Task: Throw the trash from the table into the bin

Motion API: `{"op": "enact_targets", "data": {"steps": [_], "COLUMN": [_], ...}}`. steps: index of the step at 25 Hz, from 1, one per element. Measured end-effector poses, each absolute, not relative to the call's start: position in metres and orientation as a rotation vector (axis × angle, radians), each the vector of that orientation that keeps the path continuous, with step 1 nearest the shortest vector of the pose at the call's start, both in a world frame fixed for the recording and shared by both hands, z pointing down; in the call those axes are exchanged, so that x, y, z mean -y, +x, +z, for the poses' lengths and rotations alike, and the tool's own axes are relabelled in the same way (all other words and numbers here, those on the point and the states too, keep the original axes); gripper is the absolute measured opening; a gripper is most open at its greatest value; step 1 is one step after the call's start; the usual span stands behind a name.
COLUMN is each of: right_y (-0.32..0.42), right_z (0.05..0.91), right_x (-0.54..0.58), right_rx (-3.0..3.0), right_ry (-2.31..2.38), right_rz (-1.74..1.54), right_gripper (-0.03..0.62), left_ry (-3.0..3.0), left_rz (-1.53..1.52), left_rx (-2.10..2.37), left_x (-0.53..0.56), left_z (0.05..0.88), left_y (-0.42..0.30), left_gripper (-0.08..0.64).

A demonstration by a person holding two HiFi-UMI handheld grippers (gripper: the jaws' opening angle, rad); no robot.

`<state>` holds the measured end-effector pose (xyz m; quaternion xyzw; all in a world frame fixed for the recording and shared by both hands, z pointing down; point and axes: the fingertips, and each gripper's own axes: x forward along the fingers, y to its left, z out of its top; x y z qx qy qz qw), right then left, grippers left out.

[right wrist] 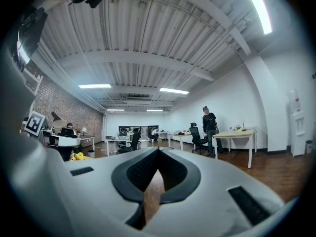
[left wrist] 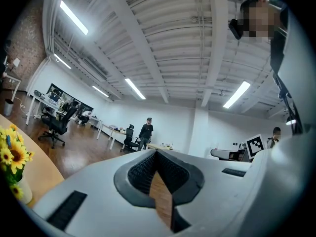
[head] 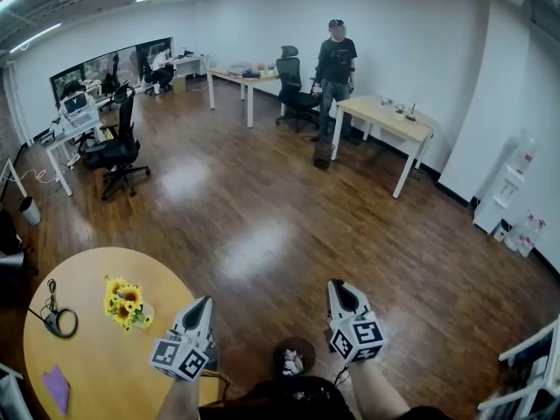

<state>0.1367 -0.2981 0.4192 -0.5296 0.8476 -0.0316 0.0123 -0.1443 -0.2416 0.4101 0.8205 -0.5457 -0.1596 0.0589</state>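
Observation:
A round wooden table [head: 96, 357] fills the lower left of the head view. On it lie a purple scrap [head: 57, 387] and a black cable loop [head: 58, 320], and a small bunch of sunflowers [head: 124, 301] stands near its right side. A dark bin [head: 293, 357] with white trash inside stands on the floor just right of the table, between my two hands. My left gripper [head: 206, 302] is held at the table's right edge, shut and empty [left wrist: 155, 152]. My right gripper [head: 338, 285] points out over the floor to the right of the bin, also shut and empty [right wrist: 158, 149].
A person [head: 335, 68] stands by a light desk [head: 385, 116] at the far wall. Black office chairs [head: 118, 151] and more desks line the left and back. A water dispenser [head: 512, 186] is at the right, and a white shelf [head: 534, 366] at the lower right.

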Motion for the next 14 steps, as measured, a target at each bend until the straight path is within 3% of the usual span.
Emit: {"op": "enact_targets", "data": {"steps": [14], "right_y": [0.1378], "right_z": [0.4194], "right_x": [0.2953], "right_rx": [-2.648], "right_ry": [-1.638], "right_rz": [-0.096], "right_gripper": [0.002], "left_ry": [2.498], "left_rz": [-0.466], "left_rx": [1.653], "left_x": [0.2406], "left_z": [0.4073], "left_y": [-0.1354], "left_gripper": [0.000]}}
